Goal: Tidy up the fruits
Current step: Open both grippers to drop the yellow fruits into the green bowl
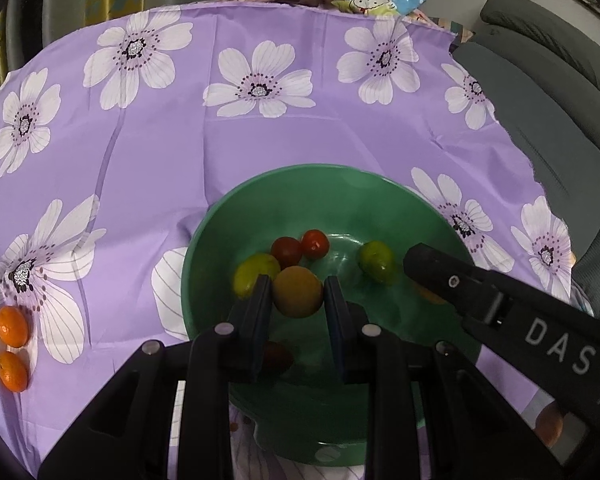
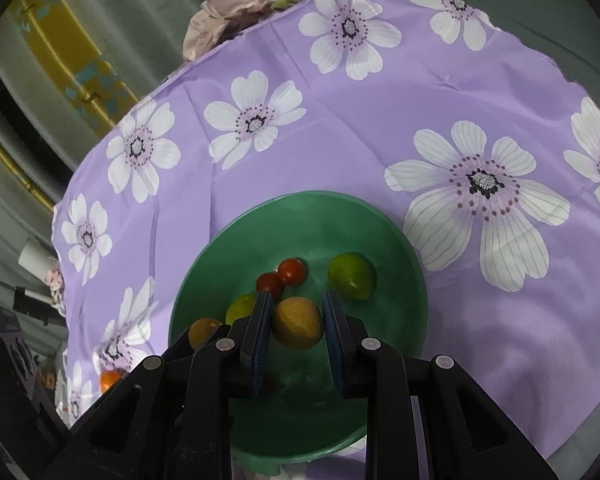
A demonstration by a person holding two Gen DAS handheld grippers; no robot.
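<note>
Both claws hang over the green bowl (image 1: 204,240), each clenched on an orange fruit: left claw (image 1: 297,296), right claw (image 2: 296,326), likely to drop them in. Two small oranges (image 1: 12,326) wait at nine o'clock on the bench (image 1: 160,152).

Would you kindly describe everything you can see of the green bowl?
The green bowl is round, deep and smooth, plastic by its look, and stands upright on a purple flowered tablecloth. Inside lie two red cherry tomatoes, two yellow-green fruits and a dark red one. Above its hollow, the left gripper and the right gripper each hold an orange fruit.
</note>
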